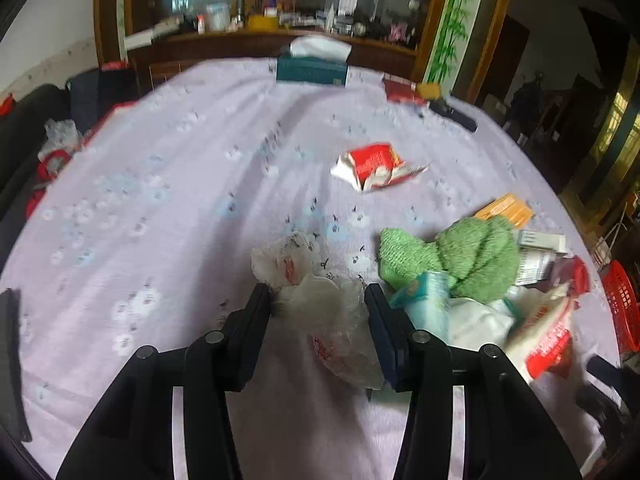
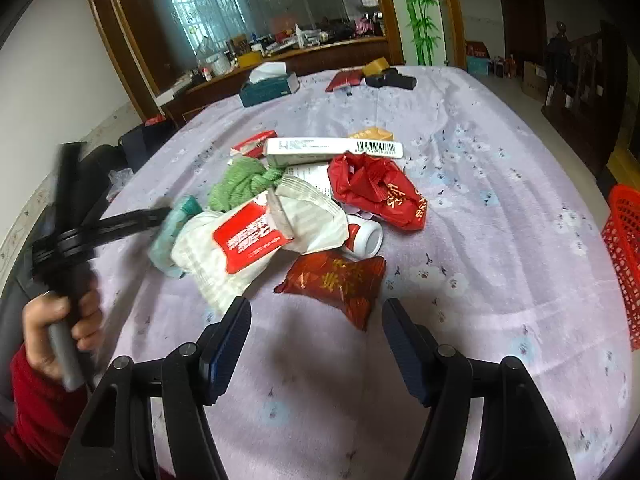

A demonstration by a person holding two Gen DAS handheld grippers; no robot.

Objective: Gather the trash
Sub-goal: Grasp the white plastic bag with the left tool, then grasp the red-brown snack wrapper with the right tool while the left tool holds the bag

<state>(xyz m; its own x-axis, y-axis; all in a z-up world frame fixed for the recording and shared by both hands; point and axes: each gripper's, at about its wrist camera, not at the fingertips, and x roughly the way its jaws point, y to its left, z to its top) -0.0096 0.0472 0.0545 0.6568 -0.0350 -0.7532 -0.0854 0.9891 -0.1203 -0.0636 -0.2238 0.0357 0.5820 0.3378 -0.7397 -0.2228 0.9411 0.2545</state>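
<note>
Left wrist: left gripper (image 1: 318, 298) straddles clear plastic bag (image 1: 332, 320) — right gripper (image 2: 316, 310) open.

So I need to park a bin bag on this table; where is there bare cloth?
Free: the wide cloth left of the clear plastic bag, up to the tissue box, and the stretch between the pile and the red basket. Crowded: around the green cloth and wrappers.
</note>
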